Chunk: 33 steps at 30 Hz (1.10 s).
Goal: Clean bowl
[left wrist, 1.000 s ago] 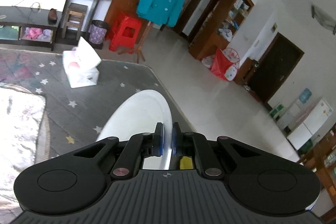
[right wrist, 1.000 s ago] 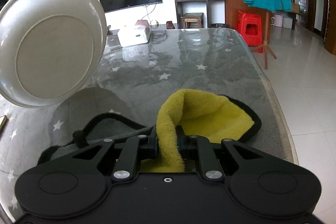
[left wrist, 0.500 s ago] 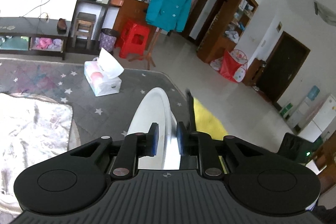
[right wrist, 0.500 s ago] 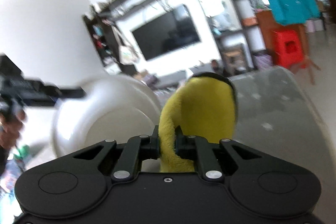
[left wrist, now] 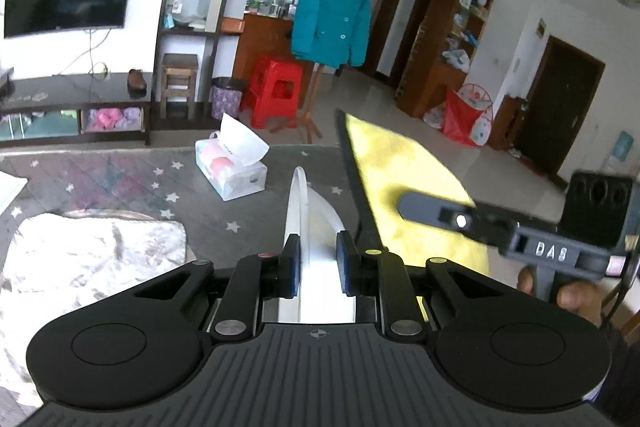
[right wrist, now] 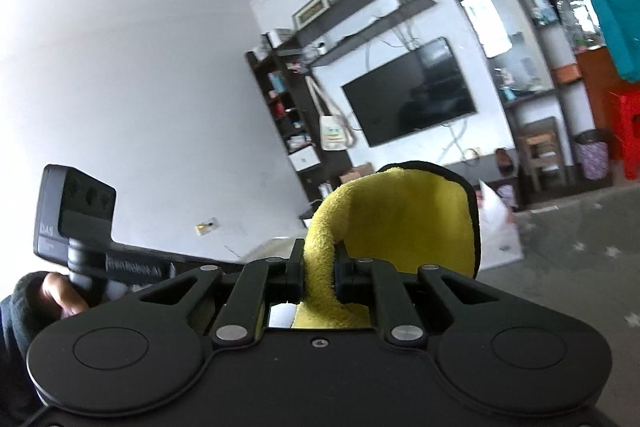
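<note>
Fingers: left (left wrist: pixel 316 263) clamp bowl (left wrist: pixel 304 227) rim, held on edge above counter (left wrist: pixel 120 179); right (right wrist: pixel 319 269) pinch cloth (right wrist: pixel 400 219) | cloth just right of bowl, contact unclear | progress: both lifted, wiping seemingly not begun.

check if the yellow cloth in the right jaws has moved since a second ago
Yes. The yellow cloth with black trim has risen off the star-patterned table; in the right wrist view it now stands just below the wall-mounted black television.

Bright daylight, strong fisheye edge distortion, yellow cloth (left wrist: pixel 404 195) motion-blurred, background sharp.
</note>
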Available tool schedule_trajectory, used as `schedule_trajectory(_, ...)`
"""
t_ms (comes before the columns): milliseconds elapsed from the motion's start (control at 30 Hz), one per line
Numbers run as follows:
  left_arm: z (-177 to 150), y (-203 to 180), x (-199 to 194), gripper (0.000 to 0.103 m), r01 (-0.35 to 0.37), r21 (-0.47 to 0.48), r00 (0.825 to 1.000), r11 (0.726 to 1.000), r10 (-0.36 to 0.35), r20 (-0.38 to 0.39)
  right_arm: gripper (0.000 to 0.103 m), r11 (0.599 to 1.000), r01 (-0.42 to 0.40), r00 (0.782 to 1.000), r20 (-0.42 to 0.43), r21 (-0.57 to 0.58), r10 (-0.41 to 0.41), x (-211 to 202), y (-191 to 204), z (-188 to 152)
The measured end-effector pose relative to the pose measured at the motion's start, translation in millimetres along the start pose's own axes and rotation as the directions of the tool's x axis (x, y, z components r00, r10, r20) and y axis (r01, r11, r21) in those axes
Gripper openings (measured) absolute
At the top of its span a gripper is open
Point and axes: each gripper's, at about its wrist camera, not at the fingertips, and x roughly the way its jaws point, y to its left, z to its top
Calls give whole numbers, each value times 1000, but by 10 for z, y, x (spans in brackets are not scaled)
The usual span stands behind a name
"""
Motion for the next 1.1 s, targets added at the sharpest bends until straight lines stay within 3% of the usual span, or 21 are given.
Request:
schedule_trajectory(333,-73,90,-106,23,-32,37,999,999,32,10,14,997,-71,996,-49,-17,70,478,74,116)
schedule_trajectory(833,-171,333,-169,29,-71,-10,997,997,71,24,14,1000,-19,993,-119,15,21,1043,-116,1)
schedule_trajectory(1100,-255,527,-249,32,-82,-86,996,993,85,35,14,999,6,990,-143,35,-1,1190,-172,-77)
